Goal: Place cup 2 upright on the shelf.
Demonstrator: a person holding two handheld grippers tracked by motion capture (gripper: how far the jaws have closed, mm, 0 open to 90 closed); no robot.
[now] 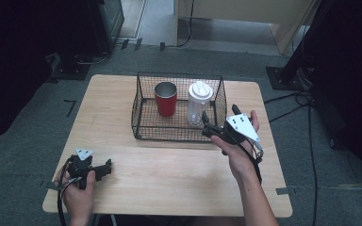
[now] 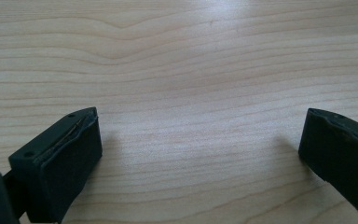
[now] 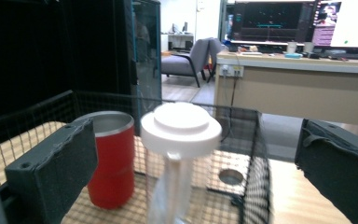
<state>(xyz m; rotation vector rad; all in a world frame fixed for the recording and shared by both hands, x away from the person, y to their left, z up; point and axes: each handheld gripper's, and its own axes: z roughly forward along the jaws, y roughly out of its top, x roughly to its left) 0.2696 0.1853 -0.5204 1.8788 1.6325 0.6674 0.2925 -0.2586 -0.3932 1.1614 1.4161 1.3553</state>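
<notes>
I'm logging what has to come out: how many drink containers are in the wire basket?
2. A red tumbler stands left-centre in the wire basket; a clear bottle with white lid stands to its right, by the open right gripper.

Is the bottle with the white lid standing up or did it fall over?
Standing up. The bottle sits upright in the wire basket, lid on top, beside the red cup.

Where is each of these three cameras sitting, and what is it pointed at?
High view: above the person's side, looking down on the table; both hands show, with left gripper and right gripper.
Left gripper view: rides that gripper, faces bare tabletop between its open jaws.
Right gripper view: faces the wire basket between open jaws.
Shared with high view: red cup, white-lidded bottle.
</notes>
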